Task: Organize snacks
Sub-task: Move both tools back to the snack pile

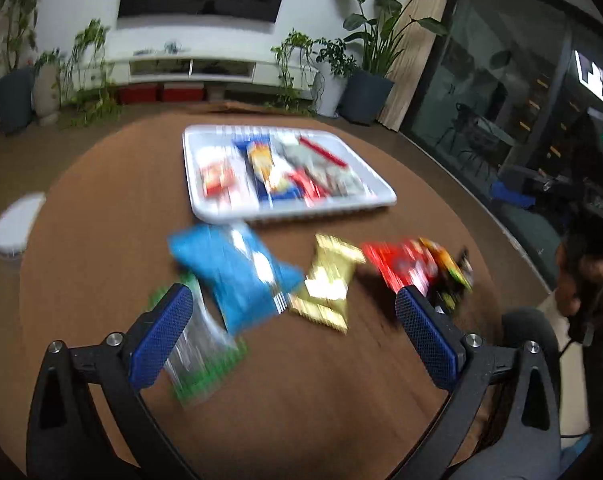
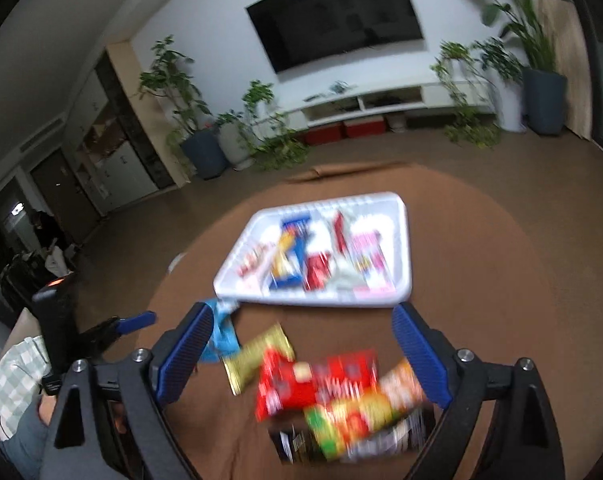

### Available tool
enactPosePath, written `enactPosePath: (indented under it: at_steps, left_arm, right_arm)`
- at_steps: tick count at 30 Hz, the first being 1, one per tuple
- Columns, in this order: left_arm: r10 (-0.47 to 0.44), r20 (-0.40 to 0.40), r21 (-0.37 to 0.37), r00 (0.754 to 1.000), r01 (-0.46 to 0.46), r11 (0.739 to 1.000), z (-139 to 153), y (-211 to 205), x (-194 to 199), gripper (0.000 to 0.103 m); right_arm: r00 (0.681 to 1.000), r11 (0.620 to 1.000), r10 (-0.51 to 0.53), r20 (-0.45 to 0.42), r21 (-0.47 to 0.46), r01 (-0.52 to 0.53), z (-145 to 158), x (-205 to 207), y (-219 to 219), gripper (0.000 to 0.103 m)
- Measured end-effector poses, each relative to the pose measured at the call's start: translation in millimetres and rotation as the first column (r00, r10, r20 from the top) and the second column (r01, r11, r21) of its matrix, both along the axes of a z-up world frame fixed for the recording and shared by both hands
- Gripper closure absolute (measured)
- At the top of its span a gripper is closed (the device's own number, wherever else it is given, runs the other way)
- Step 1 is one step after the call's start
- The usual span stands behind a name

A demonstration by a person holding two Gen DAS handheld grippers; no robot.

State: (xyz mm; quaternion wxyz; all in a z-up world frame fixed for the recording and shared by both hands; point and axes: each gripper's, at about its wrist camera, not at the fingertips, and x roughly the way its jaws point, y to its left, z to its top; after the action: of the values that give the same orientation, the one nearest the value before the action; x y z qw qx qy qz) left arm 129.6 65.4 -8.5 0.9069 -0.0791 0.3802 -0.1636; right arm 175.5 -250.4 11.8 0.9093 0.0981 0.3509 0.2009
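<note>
Potted plants and a dark wall screen stood behind a round brown desk (image 1: pixel 101 208), where a white tray (image 1: pixel 381 196) of blurred snack packets sat toward twelve o'clock. Nearer, from nine to three o'clock, lay a green packet (image 1: pixel 205 364), a blue packet (image 1: pixel 237 272), a gold packet (image 1: pixel 329 284) and a red packet (image 1: pixel 397 264). Left tongs (image 1: pixel 293 328) and right tongs (image 2: pixel 301 352) both gaped wide, gripping nothing, above those loose packets.

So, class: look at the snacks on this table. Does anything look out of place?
Yes. Several packets lie loose on the table outside the white tray: a blue bag, a gold packet, a red packet and a green-edged packet, scattered at odd angles.
</note>
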Motion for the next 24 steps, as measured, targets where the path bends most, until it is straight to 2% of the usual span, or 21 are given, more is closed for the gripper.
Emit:
enactPosePath:
  at_steps: [2, 5, 7, 10, 13, 17, 21, 24]
  left_arm:
    - [0.007, -0.04, -0.036, 0.999, -0.009, 0.999, -11.4, 0.4, -21.4, 0.0]
    - [-0.001, -0.088, -0.04, 0.996, -0.003, 0.999, -25.4, -6.0, -44.2, 0.0]
    - [0.005, -0.075, -0.014, 0.997, -0.006, 1.0, -27.4, -10.2, -55.6, 0.0]
    - [-0.008, -0.077, -0.031, 0.997, 0.005, 1.0, -28.2, -18.2, -63.7, 0.0]
    - [-0.031, -0.08, -0.025, 0.996, 0.029, 0.999, -25.4, -27.0, -65.6, 0.0]
    - [-0.062, -0.078, -0.004, 0.995, 0.062, 0.998, -19.2, -37.4, -61.1, 0.0]
    - [-0.093, -0.068, 0.008, 0.993, 0.093, 0.996, -13.3, -44.4, -55.4, 0.0]
    - [-0.124, -0.045, 0.036, 0.991, 0.126, 0.991, -6.4, -51.9, -50.9, 0.0]
  right_arm:
    - [0.998, 0.999, -0.033, -0.062, 0.036, 0.035, -20.1, -15.1, -7.0, 0.01]
    - [0.985, 0.994, -0.059, -0.163, 0.078, 0.072, -50.9, -32.9, -13.3, 0.01]
    - [0.974, 0.991, -0.089, -0.21, 0.082, 0.108, -66.5, -41.1, -16.8, 0.01]
    - [0.953, 0.983, -0.126, -0.276, 0.092, 0.157, -83.5, -47.8, -21.7, 0.011]
    - [0.942, 0.979, -0.16, -0.294, 0.073, 0.189, -88.7, -48.3, -23.0, 0.015]
    - [0.936, 0.965, -0.2, -0.289, 0.108, 0.239, -86.3, -47.1, -35.3, 0.023]
    - [0.945, 0.972, -0.189, -0.266, 0.086, 0.218, -78.6, -39.3, -34.7, 0.028]
    - [0.942, 0.97, -0.186, -0.28, 0.099, 0.221, -80.9, -33.2, -34.9, 0.033]
